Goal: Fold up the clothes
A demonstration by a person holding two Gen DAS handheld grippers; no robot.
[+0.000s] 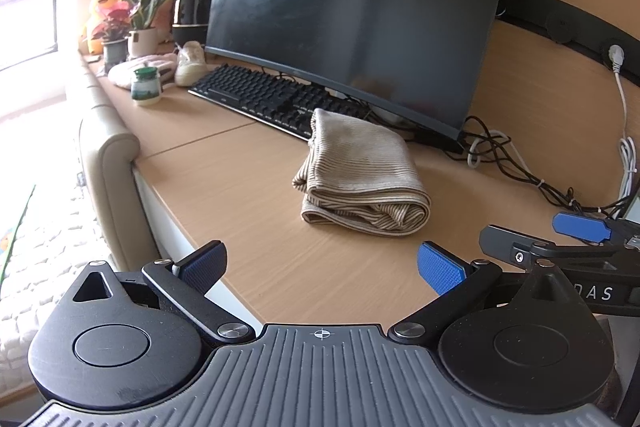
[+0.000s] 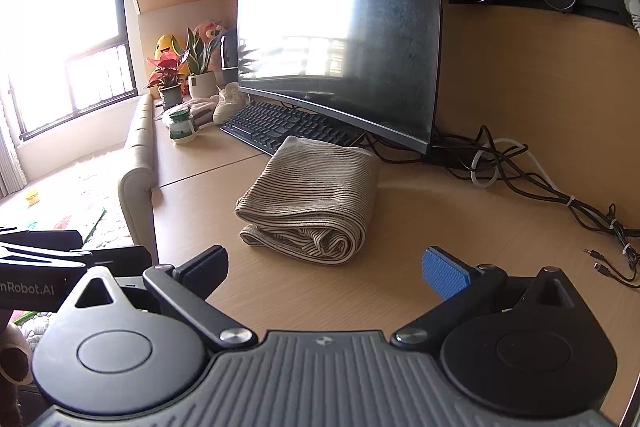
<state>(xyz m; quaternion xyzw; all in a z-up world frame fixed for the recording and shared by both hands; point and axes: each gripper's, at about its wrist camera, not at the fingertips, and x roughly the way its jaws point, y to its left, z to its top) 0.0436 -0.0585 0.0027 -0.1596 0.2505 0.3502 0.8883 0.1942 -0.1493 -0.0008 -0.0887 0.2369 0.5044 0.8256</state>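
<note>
Striped cloth [image 1: 360, 175] lies folded in a loose bundle on the counter [image 1: 248, 211], its far edge touching the keyboard [image 1: 264, 95] under the monitor [image 1: 352, 11]. A careless tug could, I judge, spring the rolled front layers open or drag the keyboard and cables [image 1: 516, 163]. Left gripper [image 1: 322, 267] and right gripper [image 2: 324, 269] hover near, fingers spread wide, empty.

Ribbed knit garment [image 2: 308, 193] on matt wood-grain desk [image 2: 460, 227]
</note>
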